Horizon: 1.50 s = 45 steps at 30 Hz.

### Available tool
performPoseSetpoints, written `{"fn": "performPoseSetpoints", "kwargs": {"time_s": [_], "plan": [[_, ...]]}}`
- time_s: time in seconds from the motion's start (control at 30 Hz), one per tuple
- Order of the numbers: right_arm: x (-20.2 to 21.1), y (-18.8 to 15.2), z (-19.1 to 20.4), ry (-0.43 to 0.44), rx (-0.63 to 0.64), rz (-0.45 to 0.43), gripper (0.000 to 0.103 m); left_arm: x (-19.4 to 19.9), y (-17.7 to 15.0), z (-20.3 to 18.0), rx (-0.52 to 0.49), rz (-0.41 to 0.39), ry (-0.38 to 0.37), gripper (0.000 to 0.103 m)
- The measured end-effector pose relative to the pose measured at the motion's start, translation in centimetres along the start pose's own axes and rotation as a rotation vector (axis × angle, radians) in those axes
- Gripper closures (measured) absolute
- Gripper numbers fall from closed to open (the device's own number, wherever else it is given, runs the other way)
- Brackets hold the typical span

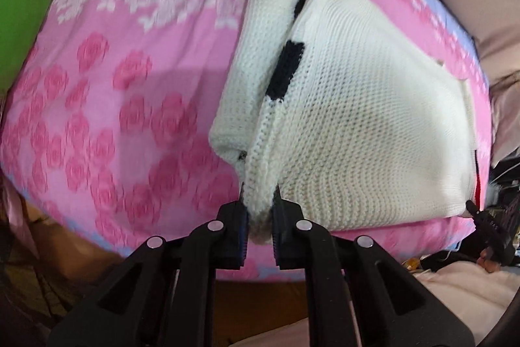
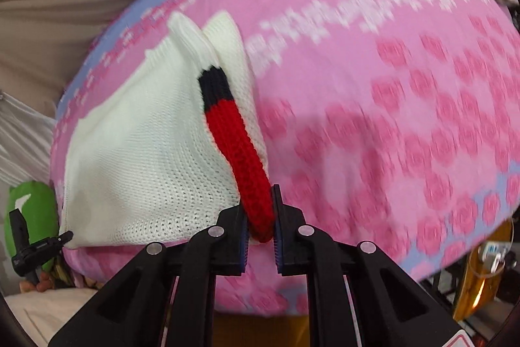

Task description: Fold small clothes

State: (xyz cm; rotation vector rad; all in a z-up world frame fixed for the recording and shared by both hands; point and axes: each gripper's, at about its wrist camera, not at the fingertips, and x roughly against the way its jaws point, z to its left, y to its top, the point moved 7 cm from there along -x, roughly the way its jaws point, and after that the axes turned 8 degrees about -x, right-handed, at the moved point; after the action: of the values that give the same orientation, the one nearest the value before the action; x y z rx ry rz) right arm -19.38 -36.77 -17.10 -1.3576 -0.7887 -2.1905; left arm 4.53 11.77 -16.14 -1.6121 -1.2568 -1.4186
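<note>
Through the left wrist camera I see my left tool point(image 1: 260, 226) clamped on a cream ribbed edge of the sweater point(image 1: 373, 119), its jaws nearly together with the knit pinched between them. The sweater lies on the pink rose-patterned bedspread point(image 1: 130, 70), taking up the right half of the view. A folded cream sleeve point(image 1: 253, 70) lies along its left side, and a black band point(image 1: 287, 67) shows in the crease between sleeve and body. To the left of the sleeve the bedspread is bare all the way to a green thing point(image 1: 22, 15) at the far left rim. The near edge of the bedspread runs just under my tool, with a pale blue border. At the far right, past the sweater's edge, I can make out the other tool point(image 1: 487, 226), small and dark.

Through the right wrist camera my right tool point(image 2: 261, 228) grips the end of a red knitted strip point(image 2: 240, 152), the jaws closed on it. The strip runs up to a black section and lies on the sweater's point(image 2: 139, 145) right edge. The sweater fills the left part of the bedspread point(image 2: 390, 103); everything to the right of it is open pink cloth out to the blue border. At the lower left corner of the sweater I see the left tool point(image 2: 66, 238) at its hem, beside the green thing point(image 2: 32, 200).
</note>
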Motion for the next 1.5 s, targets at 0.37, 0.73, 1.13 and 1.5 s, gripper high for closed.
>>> {"fn": "performPoseSetpoints", "kwargs": {"time_s": [0.37, 0.73, 1.13, 1.5], "plan": [[-1.6, -1.3, -0.5, -0.011, -0.005, 0.044, 0.082, -0.1, 0.0, -0.8, -0.007, -0.076, 0.024, 0.079], [3.6, 5.9, 5.5, 0.018, 0.141, -0.168, 0.057, 5.0, 11.1, -4.7, -0.018, -0.383, -0.014, 0.033], [-5.0, 11.4, 10.5, 0.014, 0.116, -0.15, 0.056, -3.0, 15.7, -3.4, 0.08, -0.215, -0.017, 0.087], [2.0, 13.6, 11.8, 0.16, 0.057, -0.294, 0.097, 3.6, 15.5, -1.2, 0.144, -0.312, -0.03, 0.097]]}}
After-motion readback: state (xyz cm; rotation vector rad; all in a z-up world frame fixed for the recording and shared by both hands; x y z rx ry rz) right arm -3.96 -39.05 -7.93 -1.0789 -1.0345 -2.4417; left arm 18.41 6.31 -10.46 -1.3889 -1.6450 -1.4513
